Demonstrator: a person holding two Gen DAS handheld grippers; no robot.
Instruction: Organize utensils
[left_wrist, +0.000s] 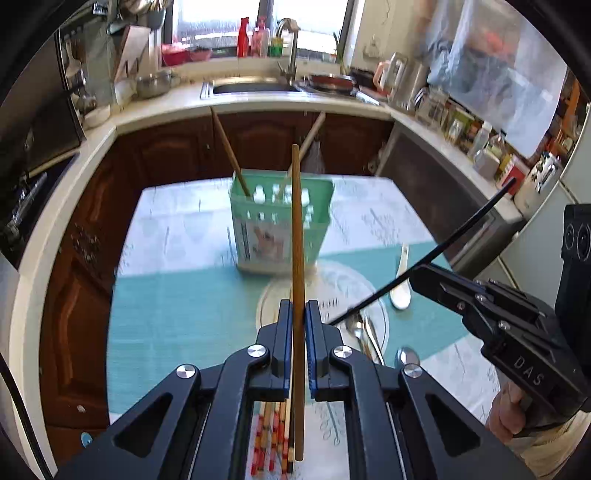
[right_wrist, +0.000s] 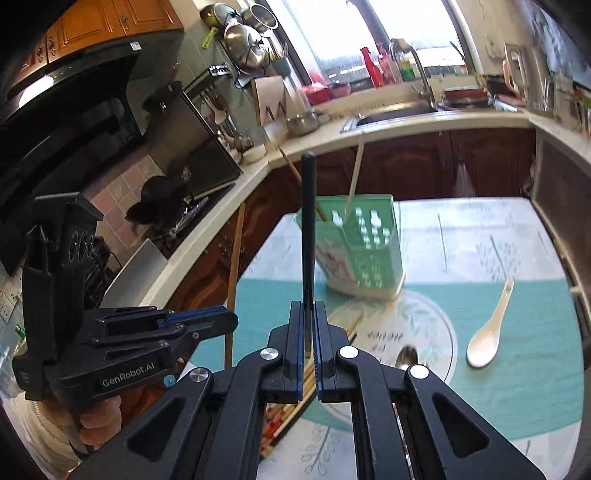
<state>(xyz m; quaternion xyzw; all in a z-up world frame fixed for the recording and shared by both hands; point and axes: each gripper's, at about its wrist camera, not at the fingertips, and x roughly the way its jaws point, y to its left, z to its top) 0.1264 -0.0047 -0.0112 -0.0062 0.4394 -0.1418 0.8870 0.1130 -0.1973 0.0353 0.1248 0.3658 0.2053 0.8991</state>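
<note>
Utensils: I count one brown wooden chopstick (left_wrist: 297, 258) in my left gripper (left_wrist: 298, 314) and one black chopstick (right_wrist: 308, 236) in my right gripper (right_wrist: 308, 314).
Left claw: I see its jaws closed tight on the brown wooden chopstick, which stands near upright between the pads, its lower end hanging below the fingers.
Right claw: I see its jaws closed tight on the black chopstick, gripped near its lower end, the long part rising past the fingertips (in the left view it slants up to the right).
Holder: I note a green slotted utensil holder (left_wrist: 280, 221) standing on the table (right_wrist: 480, 229), ahead of both grippers; two light chopsticks (right_wrist: 354, 173) already lean out of its top.
Remaining on table: I log a white ceramic spoon (right_wrist: 487, 328) lying on the teal mat (right_wrist: 517, 369), well right of the holder; a metal spoon (right_wrist: 405, 358) just beside my right claw; a bundle of patterned chopsticks (left_wrist: 273, 439) lying under the left claw.
Clearance: both held chopsticks are apart from the holder (neither touches it).
Operator: a hand (right_wrist: 96, 421) grips the left tool's handle.
Image quality: I find the holder and tabletop blurred; fine print on the holder is unreadable.
</note>
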